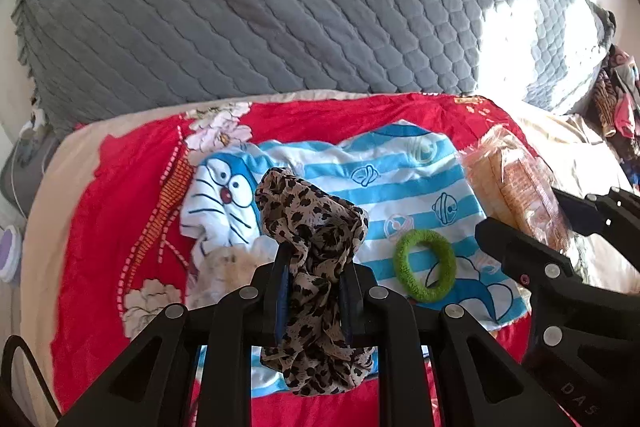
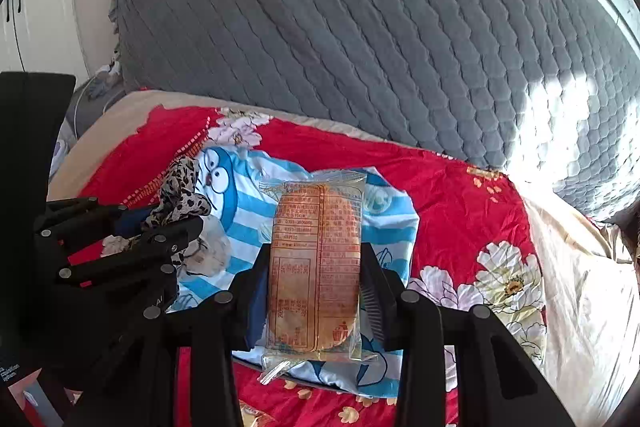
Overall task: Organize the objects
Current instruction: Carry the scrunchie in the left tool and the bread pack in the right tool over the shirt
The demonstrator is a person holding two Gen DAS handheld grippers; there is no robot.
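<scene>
My left gripper (image 1: 314, 267) is shut on a leopard-print scrunchie (image 1: 316, 227), held above a blue-and-white striped Doraemon cloth (image 1: 400, 179). A green hair tie (image 1: 425, 266) lies on that cloth, to the right of the scrunchie. My right gripper (image 2: 316, 259) is shut on a clear-wrapped bread packet (image 2: 316, 267), held over the same cloth (image 2: 248, 215). The right gripper and packet (image 1: 516, 187) also show at the right of the left wrist view. The left gripper with the scrunchie (image 2: 180, 199) shows at the left of the right wrist view.
A red floral sheet (image 1: 120, 207) covers the bed under the cloth. A grey quilted cover (image 1: 260, 7) lies behind it. A pale crumpled object (image 1: 228, 267) rests on the cloth at the left. Bright sunlight falls at the right (image 2: 560, 131).
</scene>
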